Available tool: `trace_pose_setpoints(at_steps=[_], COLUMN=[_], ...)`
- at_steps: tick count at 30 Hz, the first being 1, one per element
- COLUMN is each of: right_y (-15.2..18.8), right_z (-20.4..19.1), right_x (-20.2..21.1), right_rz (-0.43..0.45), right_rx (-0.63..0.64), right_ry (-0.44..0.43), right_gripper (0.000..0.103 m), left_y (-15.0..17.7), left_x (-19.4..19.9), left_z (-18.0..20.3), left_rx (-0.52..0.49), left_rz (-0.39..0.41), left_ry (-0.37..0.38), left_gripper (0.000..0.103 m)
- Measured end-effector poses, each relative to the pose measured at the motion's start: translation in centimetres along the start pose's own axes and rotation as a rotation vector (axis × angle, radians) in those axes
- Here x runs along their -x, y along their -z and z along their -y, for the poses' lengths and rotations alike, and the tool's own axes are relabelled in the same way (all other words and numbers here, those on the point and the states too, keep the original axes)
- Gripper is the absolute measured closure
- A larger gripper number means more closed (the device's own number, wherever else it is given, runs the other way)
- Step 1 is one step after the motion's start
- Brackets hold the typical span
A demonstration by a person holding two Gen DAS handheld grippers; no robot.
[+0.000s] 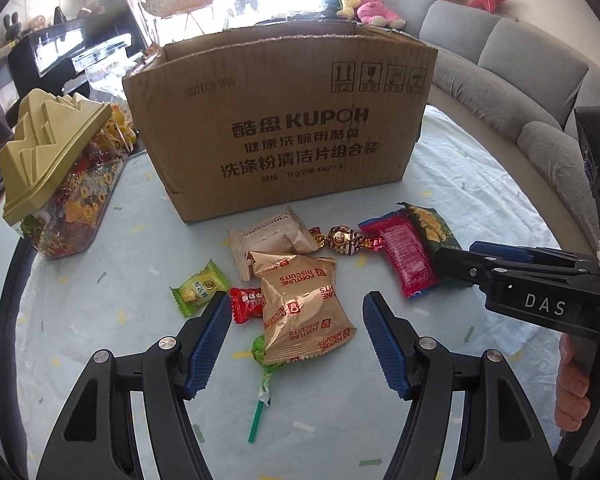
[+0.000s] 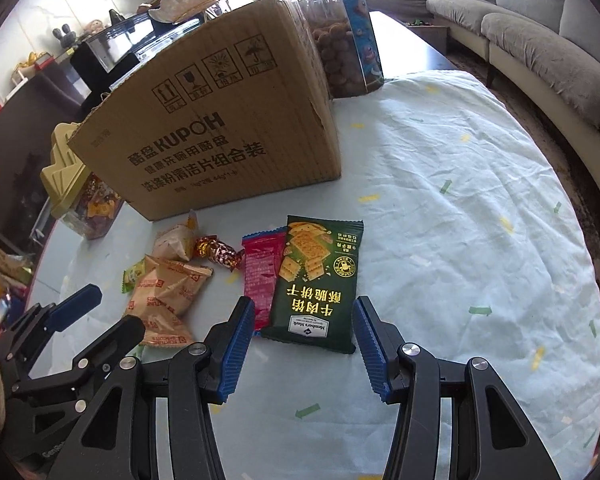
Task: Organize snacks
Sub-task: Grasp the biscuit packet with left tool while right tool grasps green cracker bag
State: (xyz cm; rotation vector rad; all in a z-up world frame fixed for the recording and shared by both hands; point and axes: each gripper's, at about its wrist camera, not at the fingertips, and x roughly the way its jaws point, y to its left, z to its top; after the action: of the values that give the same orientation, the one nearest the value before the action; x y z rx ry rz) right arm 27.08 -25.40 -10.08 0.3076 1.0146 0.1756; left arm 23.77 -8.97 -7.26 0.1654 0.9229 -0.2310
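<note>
Loose snacks lie on the pale cloth in front of an open cardboard box (image 1: 284,120) (image 2: 220,132). My left gripper (image 1: 296,316) stands open above a tan Fortune Biscuits pack (image 1: 304,304), with nothing between its blue pads. Beside that pack lie a green lollipop (image 1: 262,364), a red candy (image 1: 246,302), a green candy (image 1: 198,292), a beige pack (image 1: 272,236) and a foil chocolate (image 1: 342,240). My right gripper (image 2: 304,320) is open too, straddling the near end of a dark green cracker pack (image 2: 320,284), pads apart from it. A pink bar (image 2: 260,280) lies beside that pack.
A clear candy jar with a gold lid (image 1: 56,176) stands left of the box. A tall clear tub of round snacks (image 2: 344,48) stands behind the box's right corner. A grey sofa (image 1: 540,80) curves around the far right. The cloth (image 2: 460,220) right of the snacks is bare.
</note>
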Motion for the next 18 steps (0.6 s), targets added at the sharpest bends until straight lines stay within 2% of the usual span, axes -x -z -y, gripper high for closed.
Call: trace_pose_setpoints(at_steps=[10, 15, 16, 18], right_y=[-0.9, -1.2, -1.3, -1.3], right_z=[0.3, 0.1, 0.2, 0.1], right_x=[-2.0, -2.2, -2.3, -2.3], right_rz=[-0.028, -0.026, -0.026, -0.024], right_rx=[-0.019, -0.018, -0.016, -0.009], right_ry=[-0.002, 0.001, 0.002, 0.009], right_gripper=[0.051, 0.051, 0.051, 0.053], left_y=[-0.2, -0.2, -0.3, -0.3], left_x=[-1.8, -2.2, -2.3, -2.4], left_z=[-0.1, -0.3, -0.4, -0.5], left_rx=[-0.002, 0.009, 0.012, 0.02], left_rz=[-0.028, -0.036, -0.04, -0.042], left_ry=[0.005, 0.036, 0.044, 0.057], left_gripper=[0.036, 0.049, 0.056, 0.058])
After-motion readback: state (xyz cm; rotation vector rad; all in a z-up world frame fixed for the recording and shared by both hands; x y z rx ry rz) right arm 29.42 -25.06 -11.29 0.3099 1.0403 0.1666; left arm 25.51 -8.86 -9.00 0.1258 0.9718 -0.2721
